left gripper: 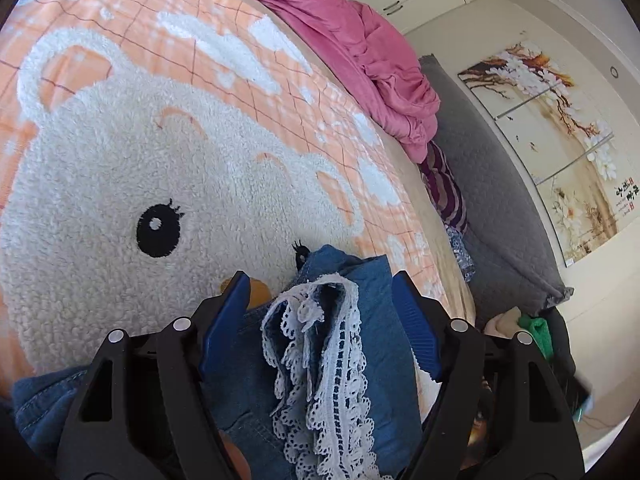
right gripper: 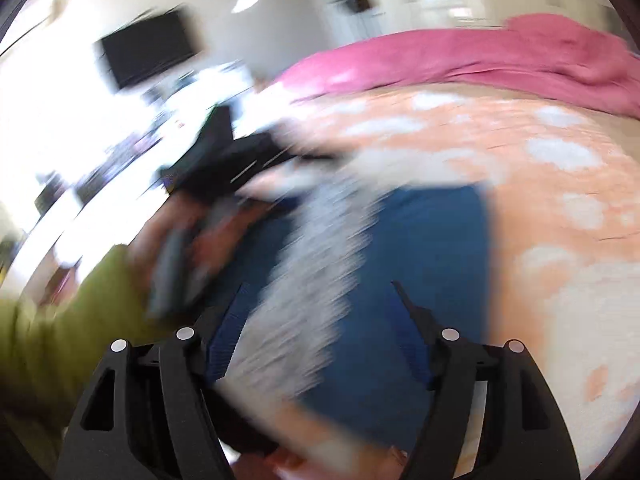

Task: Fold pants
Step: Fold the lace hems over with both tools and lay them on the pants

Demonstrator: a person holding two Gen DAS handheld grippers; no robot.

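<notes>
Only txt: small red/black characters on floral wall panel (left gripper: 560, 152), too small to read.

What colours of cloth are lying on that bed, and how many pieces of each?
Blue: 1, the lace-trimmed denim pants
Pink: 1, the rumpled sheet
Orange and white: 1, the bear blanket
Purple striped: 1, a cloth at the bed's edge
Total: 4
</notes>
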